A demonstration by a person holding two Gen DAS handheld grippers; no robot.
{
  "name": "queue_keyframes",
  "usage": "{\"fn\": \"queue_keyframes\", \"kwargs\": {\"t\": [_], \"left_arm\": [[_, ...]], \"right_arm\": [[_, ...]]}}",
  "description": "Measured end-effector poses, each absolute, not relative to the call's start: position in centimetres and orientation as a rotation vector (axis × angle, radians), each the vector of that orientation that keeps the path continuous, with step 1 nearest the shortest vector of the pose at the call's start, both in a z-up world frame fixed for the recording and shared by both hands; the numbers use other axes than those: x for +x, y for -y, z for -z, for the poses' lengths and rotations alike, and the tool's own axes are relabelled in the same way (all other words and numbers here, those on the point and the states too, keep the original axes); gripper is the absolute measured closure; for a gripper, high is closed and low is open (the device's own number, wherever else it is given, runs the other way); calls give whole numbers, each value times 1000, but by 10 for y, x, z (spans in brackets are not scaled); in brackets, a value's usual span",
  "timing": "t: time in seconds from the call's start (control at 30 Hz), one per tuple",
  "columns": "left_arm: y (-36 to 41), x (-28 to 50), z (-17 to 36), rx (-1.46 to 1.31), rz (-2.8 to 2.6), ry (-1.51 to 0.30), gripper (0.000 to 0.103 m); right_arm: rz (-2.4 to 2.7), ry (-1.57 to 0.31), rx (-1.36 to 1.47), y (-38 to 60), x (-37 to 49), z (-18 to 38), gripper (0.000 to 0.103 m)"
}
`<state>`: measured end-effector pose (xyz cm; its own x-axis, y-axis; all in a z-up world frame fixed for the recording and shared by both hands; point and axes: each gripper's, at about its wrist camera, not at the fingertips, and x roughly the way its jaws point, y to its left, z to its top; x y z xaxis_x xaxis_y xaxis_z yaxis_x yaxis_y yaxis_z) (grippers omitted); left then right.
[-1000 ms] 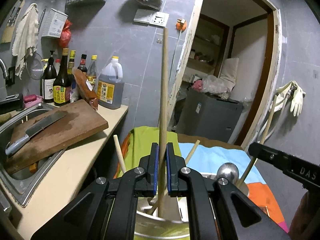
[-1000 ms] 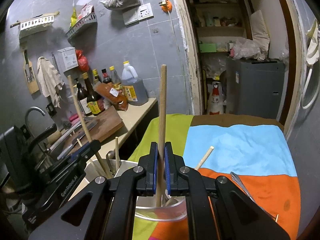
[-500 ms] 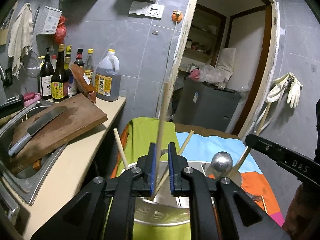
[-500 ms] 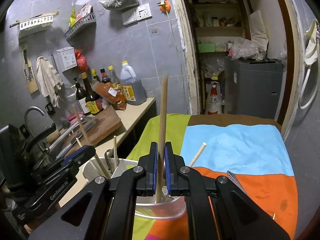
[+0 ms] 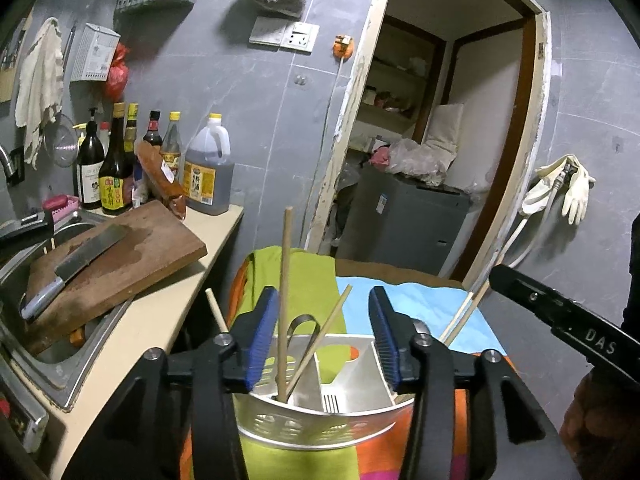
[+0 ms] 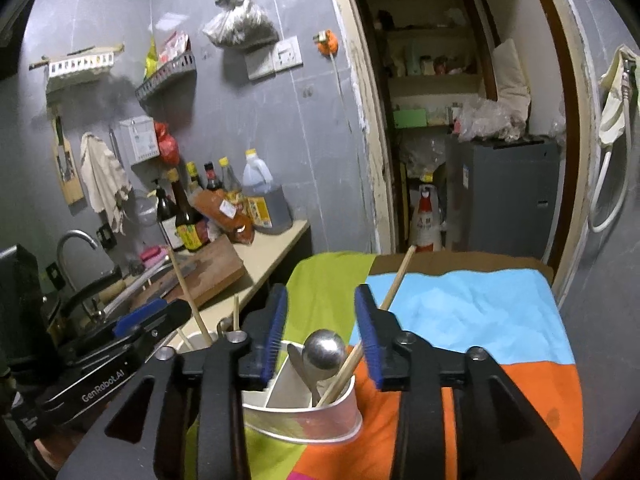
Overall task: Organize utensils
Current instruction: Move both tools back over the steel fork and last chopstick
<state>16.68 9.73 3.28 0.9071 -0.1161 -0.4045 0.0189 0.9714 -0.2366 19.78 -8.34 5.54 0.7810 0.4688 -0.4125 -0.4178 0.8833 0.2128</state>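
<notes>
Wooden chopsticks (image 5: 283, 300) (image 6: 352, 360) stood loose in my holder (image 5: 320, 424); both fingers' (image 5: 322, 336) (image 6: 322, 330) jaws were opening, gripping nothing, letting them settle.

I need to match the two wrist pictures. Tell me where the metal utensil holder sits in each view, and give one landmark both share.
Left wrist: utensil holder bottom centre, below the opening jaws.
Right wrist: utensil holder bottom centre, slightly left, on the patchwork cloth.
Shared landmark: big soy sauce jug on the counter.
</notes>
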Motion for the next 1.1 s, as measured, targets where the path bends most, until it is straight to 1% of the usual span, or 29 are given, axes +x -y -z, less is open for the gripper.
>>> {"fn": "queue_keyframes", "kwargs": {"t": [0.03, 0.07, 0.1, 0.13, 0.2, 0.23, 0.27, 0.33, 0.4, 0.43, 0.53, 0.73, 1.1], "left_arm": [[-96, 166, -35, -232, 71, -427, 56], [-95, 166, -38, -233, 72, -424, 52], [-93, 165, -40, -235, 74, -419, 49], [-91, 164, -42, -237, 75, -415, 44], [-88, 163, -46, -240, 78, -406, 37], [-85, 162, -49, -240, 79, -402, 30], [-82, 162, -51, -240, 80, -398, 24], [-76, 160, -55, -238, 79, -385, 20], [-69, 159, -58, -228, 77, -377, 16], [-66, 160, -60, -223, 77, -376, 13], [-54, 160, -63, -206, 80, -366, 11], [-24, 159, -61, -162, 106, -361, 11], [37, 153, -34, -113, 163, -409, 11]], "right_arm": [[-477, -461, 117, 86, 196, -58, 59], [-475, -453, 119, 88, 195, -61, 52], [-468, -440, 122, 92, 193, -63, 48], [-460, -424, 127, 95, 191, -66, 45], [-441, -403, 128, 102, 188, -70, 34], [-428, -394, 127, 105, 186, -72, 26], [-415, -383, 126, 109, 184, -74, 21], [-387, -357, 132, 120, 179, -77, 17], [-351, -340, 135, 131, 175, -79, 8], [-334, -333, 136, 136, 174, -80, 1], [-282, -314, 137, 153, 169, -80, 0], [-180, -329, 114, 185, 163, -71, 0], [-70, -483, 44, 241, 153, -19, 0]]}}
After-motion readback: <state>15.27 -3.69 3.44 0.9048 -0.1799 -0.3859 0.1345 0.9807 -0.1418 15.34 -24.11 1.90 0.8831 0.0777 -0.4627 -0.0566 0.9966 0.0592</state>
